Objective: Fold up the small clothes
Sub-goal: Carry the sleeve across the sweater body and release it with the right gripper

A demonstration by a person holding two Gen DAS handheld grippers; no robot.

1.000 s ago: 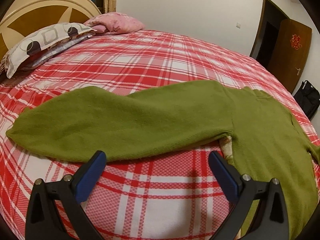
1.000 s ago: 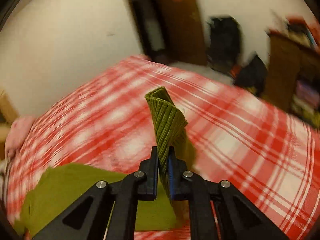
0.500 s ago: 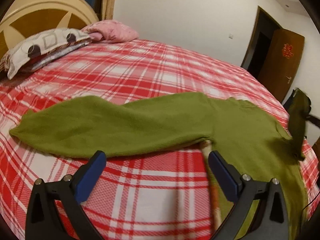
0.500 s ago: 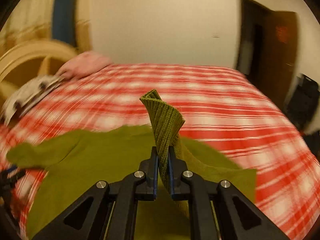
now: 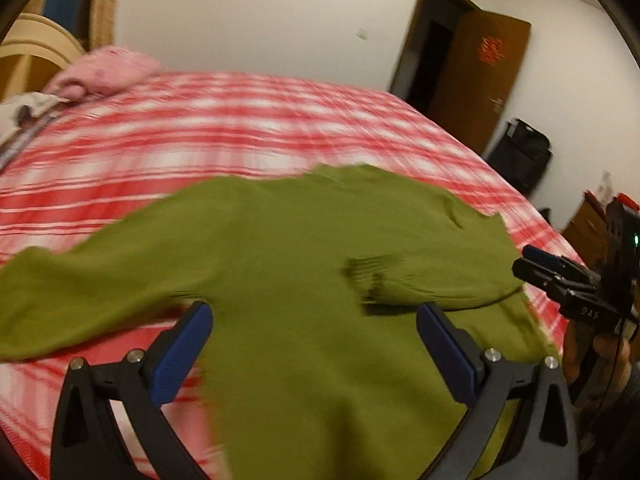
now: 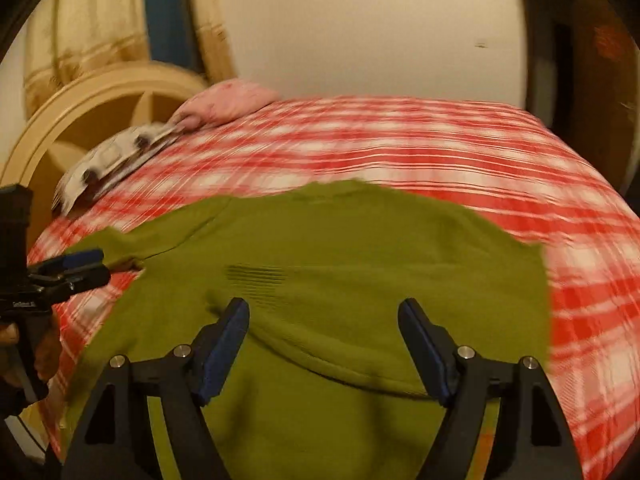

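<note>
Both views motion-blurred, sweater [image 5: 304, 264] cropped

The green knitted sweater [image 5: 304, 264] lies flat on the bed, the body spread wide. One sleeve is folded across the chest, its ribbed cuff [image 5: 366, 272] near the middle. The other sleeve [image 5: 80, 280] stretches out toward nine o'clock in the left wrist view.

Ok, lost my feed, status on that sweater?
Right tool open, jaws just opened, empty. Left tool open. Green sweater flat on bed, right sleeve folded across. Nothing blocking.
</note>
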